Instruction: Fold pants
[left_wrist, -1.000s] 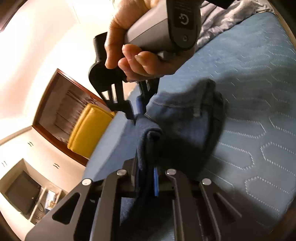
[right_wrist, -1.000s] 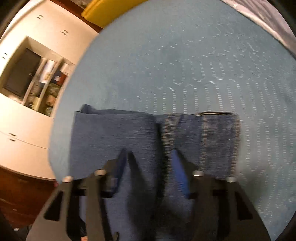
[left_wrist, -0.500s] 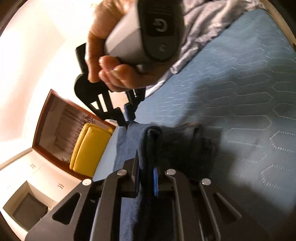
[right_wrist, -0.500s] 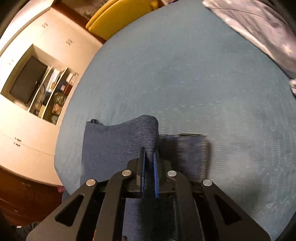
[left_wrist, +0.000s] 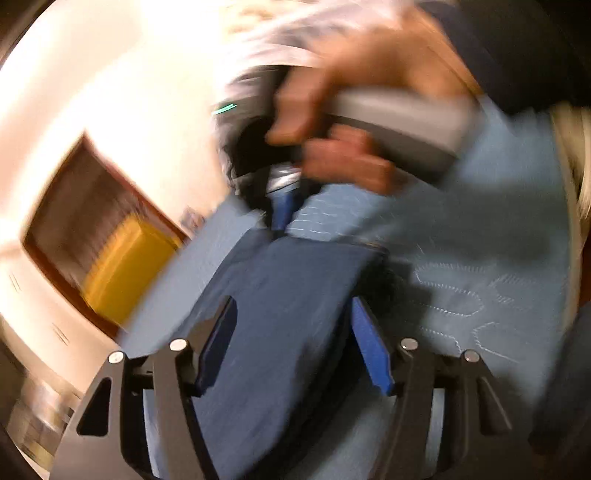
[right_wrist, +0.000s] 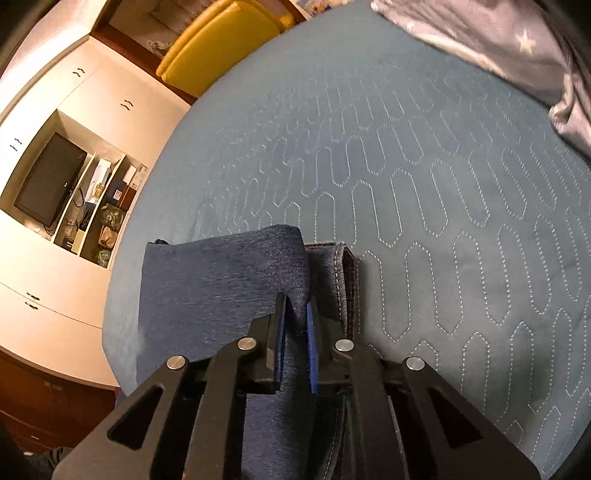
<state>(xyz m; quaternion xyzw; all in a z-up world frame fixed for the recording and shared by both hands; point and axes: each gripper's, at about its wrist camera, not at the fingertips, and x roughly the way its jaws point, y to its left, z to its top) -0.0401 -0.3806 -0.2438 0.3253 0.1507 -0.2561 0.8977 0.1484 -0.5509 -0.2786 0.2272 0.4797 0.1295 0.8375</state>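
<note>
- Left hand-held gripper (left_wrist: 293, 343), lower centre of left wrist view: jaws opening; pants (left_wrist: 288, 295) lie between pads, not pinched
- Right hand-held gripper (right_wrist: 295, 321), lower centre: clamped on raised denim fold; pants (right_wrist: 221, 284) folded on blue quilted bed (right_wrist: 424, 155), lower-left of frame

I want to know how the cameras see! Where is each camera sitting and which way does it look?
Left wrist view: sits on the left gripper, looking along its opening fingers over the jeans on the blue bed cover; the person's hand holding the right gripper shows, blurred.
Right wrist view: sits on the right gripper, looking down at the jeans pinched between its fingers, toward the yellow chair and wall shelves; no hand shows.
Both share: jeans, bed cover, yellow chair.
</note>
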